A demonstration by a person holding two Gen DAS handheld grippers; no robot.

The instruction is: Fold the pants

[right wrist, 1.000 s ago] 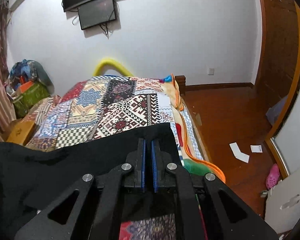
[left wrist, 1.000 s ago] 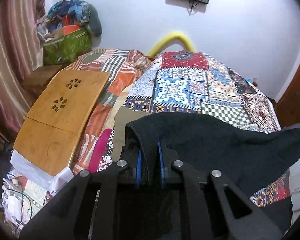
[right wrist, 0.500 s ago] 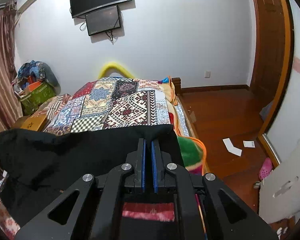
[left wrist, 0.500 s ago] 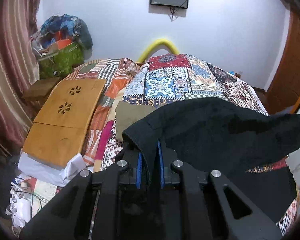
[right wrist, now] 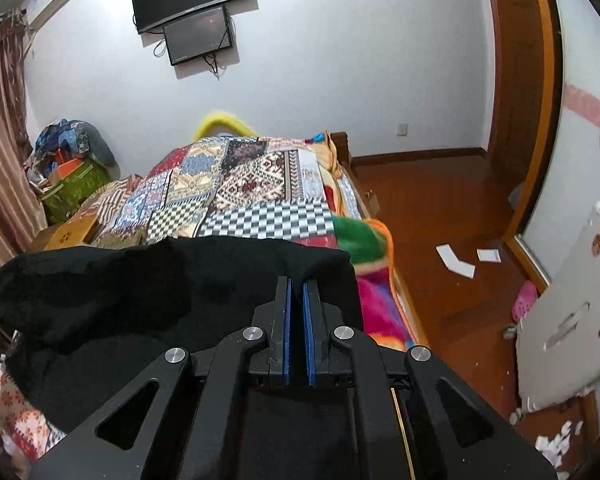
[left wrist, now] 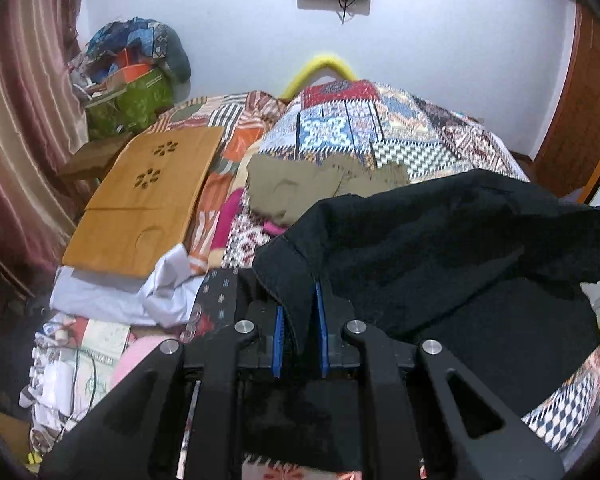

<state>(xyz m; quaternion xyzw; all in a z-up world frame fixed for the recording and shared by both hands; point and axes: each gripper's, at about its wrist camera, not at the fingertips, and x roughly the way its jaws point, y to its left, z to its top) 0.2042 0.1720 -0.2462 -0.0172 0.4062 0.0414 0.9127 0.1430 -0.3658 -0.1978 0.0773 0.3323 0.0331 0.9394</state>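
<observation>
Black pants (left wrist: 440, 256) hang stretched between my two grippers above the near end of the patchwork bed (left wrist: 380, 128). My left gripper (left wrist: 300, 304) is shut on the pants' left edge, a fold of black cloth pinched between its blue pads. In the right wrist view my right gripper (right wrist: 296, 284) is shut on the right edge of the black pants (right wrist: 140, 292), which spread away to the left. Cloth drapes below both grippers and hides the bed's near part.
An olive folded garment (left wrist: 300, 188) lies on the bed beyond the pants. A wooden lap tray (left wrist: 148, 196) rests on the bed's left side, with white cloth (left wrist: 140, 292) and clutter below it. Right of the bed (right wrist: 260, 184) is wooden floor (right wrist: 440, 208) with paper scraps (right wrist: 456, 262).
Both grippers have drawn back toward the bed's near end with the pants held. More of the bed and the olive garment now shows beyond the pants.
</observation>
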